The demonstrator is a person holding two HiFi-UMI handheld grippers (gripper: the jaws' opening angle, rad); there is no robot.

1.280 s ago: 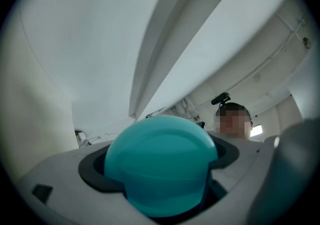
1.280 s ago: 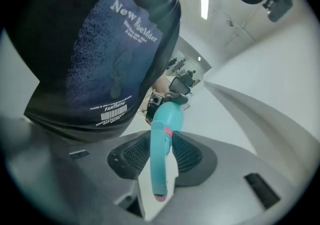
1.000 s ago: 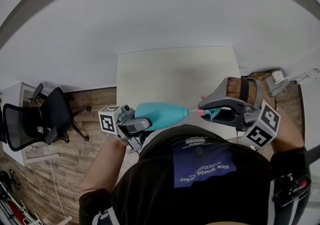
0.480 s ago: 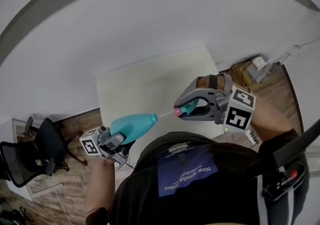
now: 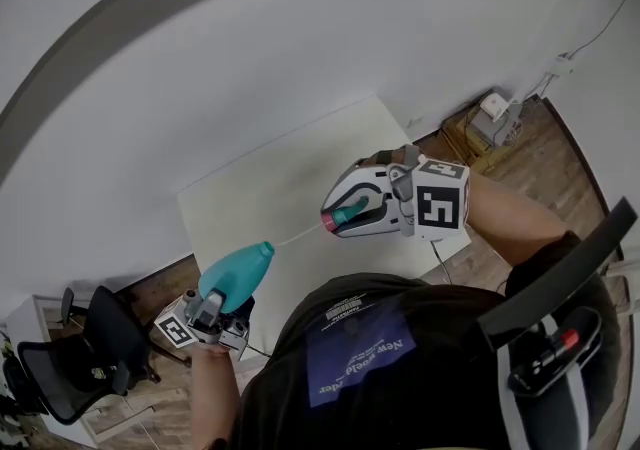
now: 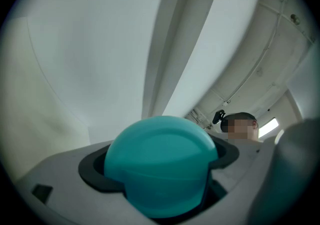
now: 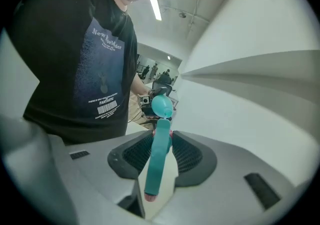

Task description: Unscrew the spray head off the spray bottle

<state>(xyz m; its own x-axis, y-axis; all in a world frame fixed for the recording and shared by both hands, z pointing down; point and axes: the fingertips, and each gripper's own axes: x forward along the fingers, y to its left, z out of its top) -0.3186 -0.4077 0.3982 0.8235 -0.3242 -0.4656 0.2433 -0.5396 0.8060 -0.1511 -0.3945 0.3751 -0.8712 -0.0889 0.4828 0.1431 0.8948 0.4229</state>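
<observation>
The teal spray bottle [image 5: 235,276] is held by its base in my left gripper [image 5: 213,310], low at the left of the head view, neck pointing up and right. In the left gripper view the bottle's round body [image 6: 160,161] fills the gap, and the left gripper [image 6: 161,179] is shut on it. My right gripper [image 5: 342,216] is shut on the teal spray head [image 5: 350,210] with its pink collar, held apart from the bottle. A thin white dip tube [image 5: 300,236] runs from the head toward the neck; its tip is too small to place. In the right gripper view the spray head [image 7: 159,161] lies between the pads [image 7: 189,155], with the bottle [image 7: 162,106] beyond.
A white table [image 5: 300,173] lies under both grippers, against a white wall. A black office chair [image 5: 70,368] stands on the wood floor at the lower left. A small box with cables [image 5: 492,108] sits on the floor at the table's right.
The spray head has come away from the bottle neck and the gap has widened, baring the dip tube. The left gripper has carried the bottle down and left; the right has moved left.
</observation>
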